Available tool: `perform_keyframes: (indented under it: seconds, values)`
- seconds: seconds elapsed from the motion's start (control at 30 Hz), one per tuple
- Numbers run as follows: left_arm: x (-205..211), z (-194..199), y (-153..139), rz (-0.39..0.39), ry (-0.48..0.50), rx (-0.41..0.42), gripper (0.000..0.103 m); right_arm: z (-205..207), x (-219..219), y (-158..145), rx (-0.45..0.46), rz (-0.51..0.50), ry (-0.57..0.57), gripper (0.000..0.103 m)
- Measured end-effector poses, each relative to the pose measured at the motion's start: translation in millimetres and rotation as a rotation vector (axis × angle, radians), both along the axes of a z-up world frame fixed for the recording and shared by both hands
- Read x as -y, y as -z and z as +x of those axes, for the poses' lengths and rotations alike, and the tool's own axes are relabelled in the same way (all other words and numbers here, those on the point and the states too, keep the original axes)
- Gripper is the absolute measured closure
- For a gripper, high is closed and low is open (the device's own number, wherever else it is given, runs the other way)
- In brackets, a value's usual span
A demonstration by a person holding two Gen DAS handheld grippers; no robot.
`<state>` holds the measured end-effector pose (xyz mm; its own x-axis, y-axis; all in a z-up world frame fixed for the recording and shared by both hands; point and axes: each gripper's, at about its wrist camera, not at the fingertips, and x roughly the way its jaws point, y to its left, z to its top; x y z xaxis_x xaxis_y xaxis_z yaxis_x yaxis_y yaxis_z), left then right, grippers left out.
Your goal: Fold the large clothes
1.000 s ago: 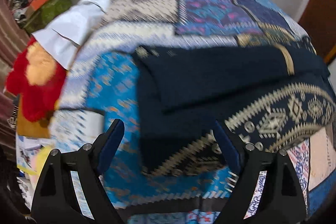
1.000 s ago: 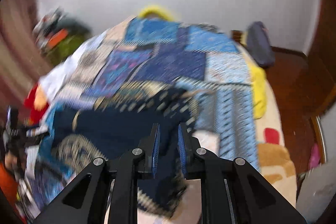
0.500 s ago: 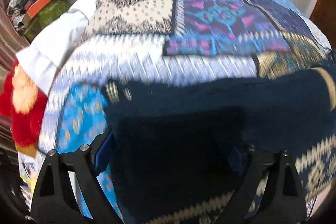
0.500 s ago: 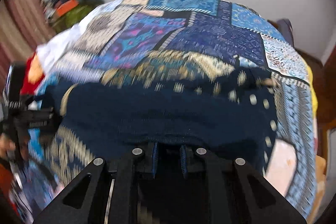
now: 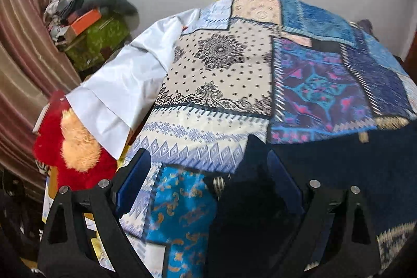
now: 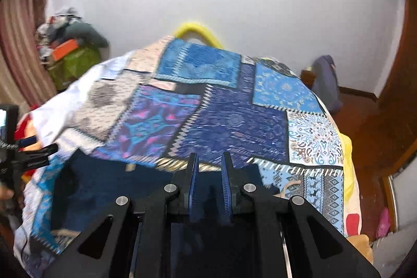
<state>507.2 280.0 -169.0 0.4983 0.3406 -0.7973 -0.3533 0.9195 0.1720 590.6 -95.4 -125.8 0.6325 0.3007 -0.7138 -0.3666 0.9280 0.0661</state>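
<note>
Dark navy garment with a cream zigzag border lies on the near part of the patchwork bedspread; it fills the lower right of the left wrist view and runs across the lower middle of the right wrist view. Left gripper: jaws wide apart, having just been opening; left finger over the blue-and-white patches, right finger over the navy cloth, whose edge lies between them, pads not pressing on it. Right gripper: the 2 blue pads stand narrow, pinched on a fold of the navy garment that passes up between them. Left gripper also shows at the left edge of the right wrist view. White sheet hangs off the bed's left side, above a red and orange plush toy. Image blurred near both tools.
</note>
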Motion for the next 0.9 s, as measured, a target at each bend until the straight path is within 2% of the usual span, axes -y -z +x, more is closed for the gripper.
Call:
perform_keyframes:
  seconds: [0.1,0.2,0.33,0.43,0.57,0.7,0.8,0.9]
  values:
    - [16.4,-23.0,-10.0,-0.033,0.064,0.016,0.011,-33.3,-0.3,-11.7,0.004,0.005,-0.054,0.090]
    - [34.3,-46.8,-12.2,-0.100,0.130,0.018,0.009,-68.8,-8.4,-8.9,-0.019,0.022,-0.122,0.090]
    - [61.4,-72.3,-1.0,-0.223,0.208,0.005,0.009,-108.3,-33.3,12.2,-0.093,0.025,-0.223,0.090]
    - [81.8,-86.5,14.1,-0.285,0.256,-0.008,0.009,-131.1,-57.1,34.6,-0.123,-0.020,-0.280,0.090]
    - [97.7,-93.7,41.8,-0.290,0.269,-0.047,0.009,-145.0,-82.5,70.0,-0.179,-0.090,-0.322,0.090]
    - [103.4,-81.3,82.2,-0.359,0.241,-0.139,0.009,-140.7,-91.8,105.4,-0.210,-0.187,-0.326,0.090]
    - [106.0,-73.3,103.2,-0.317,0.237,-0.172,0.002,-138.2,-85.0,116.1,-0.215,-0.195,-0.342,0.091]
    - [99.7,-73.3,107.9,-0.317,0.230,-0.149,0.000,-138.1,-75.3,114.8,-0.209,-0.198,-0.351,0.091]
